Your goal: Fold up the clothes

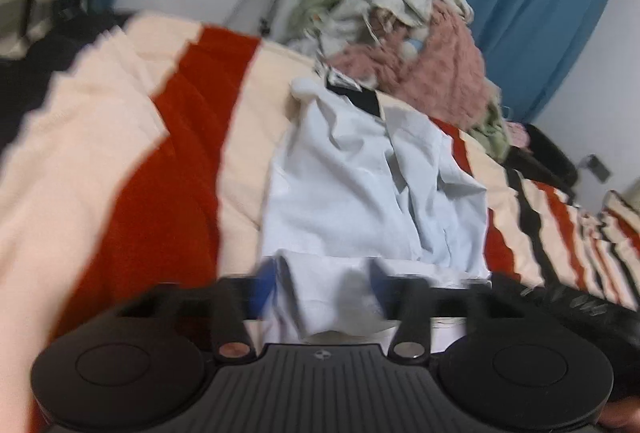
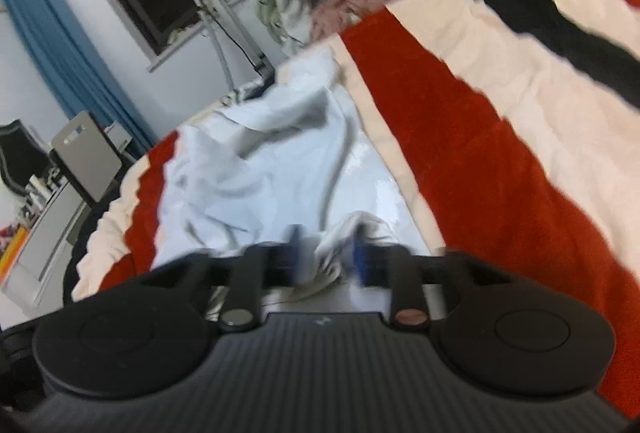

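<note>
A: Fleece, thick and soft, covers the bed: a blanket (image 1: 188,169) in broad bands of rust red, cream and black.

B: And on top of it?

A: At the far end, a heap of clothes (image 1: 404,45), fuzzy pink knit mixed with pale green and off-white pieces, all rumpled. Nearer, a pale blue shirt (image 1: 360,185) lies spread on the blanket, thin woven cloth, creased, with a dark patch at its collar end.

B: Where is the shirt relative to each gripper?

A: Its near hem reaches right up to both. In the left wrist view a fold of the hem sits between the blue pads of the left gripper (image 1: 324,285); the jaws stand fairly wide and do not look pressed on the cloth, though the picture is blurred.

B: The right one?

A: Much the same. The right gripper (image 2: 328,253) stands partly open with a bunched ridge of pale cloth rising between its pads. Blur hides whether the cloth touches the pads.
</note>
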The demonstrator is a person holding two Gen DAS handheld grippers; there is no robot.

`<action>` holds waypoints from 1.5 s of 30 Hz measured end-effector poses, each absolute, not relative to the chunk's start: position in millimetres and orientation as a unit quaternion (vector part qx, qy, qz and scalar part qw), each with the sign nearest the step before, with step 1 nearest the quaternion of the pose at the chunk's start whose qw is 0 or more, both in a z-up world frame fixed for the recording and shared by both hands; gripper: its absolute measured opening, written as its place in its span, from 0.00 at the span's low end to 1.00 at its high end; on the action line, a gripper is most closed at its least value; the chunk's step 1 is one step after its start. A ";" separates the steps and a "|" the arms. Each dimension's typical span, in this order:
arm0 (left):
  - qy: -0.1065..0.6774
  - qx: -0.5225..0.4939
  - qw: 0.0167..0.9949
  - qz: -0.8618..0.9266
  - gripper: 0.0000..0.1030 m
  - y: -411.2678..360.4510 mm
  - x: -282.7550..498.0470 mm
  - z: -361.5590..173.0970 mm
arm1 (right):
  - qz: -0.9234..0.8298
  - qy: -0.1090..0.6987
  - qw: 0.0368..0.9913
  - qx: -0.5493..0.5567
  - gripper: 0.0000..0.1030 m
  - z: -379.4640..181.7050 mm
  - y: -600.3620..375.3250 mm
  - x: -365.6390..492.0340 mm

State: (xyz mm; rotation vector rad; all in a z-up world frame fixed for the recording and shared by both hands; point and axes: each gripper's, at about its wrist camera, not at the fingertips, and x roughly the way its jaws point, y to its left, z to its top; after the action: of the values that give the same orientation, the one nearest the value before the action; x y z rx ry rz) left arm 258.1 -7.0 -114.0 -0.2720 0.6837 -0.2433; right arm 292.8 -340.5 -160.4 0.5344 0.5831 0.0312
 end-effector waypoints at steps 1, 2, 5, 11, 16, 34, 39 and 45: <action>0.323 -0.120 0.932 -0.110 0.67 -8.4 249.9 -106.5 | 0.016 0.270 0.929 0.253 0.71 -153.0 -338.8 286.4; 0.313 -0.108 0.938 -0.103 0.72 -9.3 241.4 -98.5 | 0.018 0.257 0.935 0.245 0.82 -145.6 -337.1 280.0; 0.288 -0.108 0.946 -0.107 0.80 -5.2 213.2 -71.3 | 0.020 0.237 0.948 0.211 0.79 -124.1 -330.8 261.5; 0.239 -0.066 0.963 -0.109 0.89 -6.8 147.9 -33.0 | 0.015 0.197 0.966 0.166 0.79 -89.9 -323.4 210.4; 0.220 -0.030 0.968 -0.116 0.90 -11.8 97.7 -21.9 | 0.022 0.188 0.972 0.137 0.79 -75.2 -314.5 170.5; 0.227 -0.024 0.966 -0.120 0.92 -11.3 57.5 -32.5 | 0.004 0.180 0.981 0.067 0.79 -77.7 -291.3 124.6; 0.317 -0.101 0.930 -0.155 0.91 -4.0 81.8 -57.9 | -0.013 0.198 0.977 0.081 0.79 -82.5 -296.1 130.2; 0.433 -0.261 0.845 -0.175 0.89 19.9 112.4 -109.8 | -0.020 0.211 0.973 0.096 0.79 -87.4 -298.3 133.1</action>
State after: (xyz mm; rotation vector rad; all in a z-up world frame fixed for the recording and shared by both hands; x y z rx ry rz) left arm 112.4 19.9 -109.8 -0.5506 0.9134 -0.3692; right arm 133.1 -298.3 -87.4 0.1933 0.4261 -0.0404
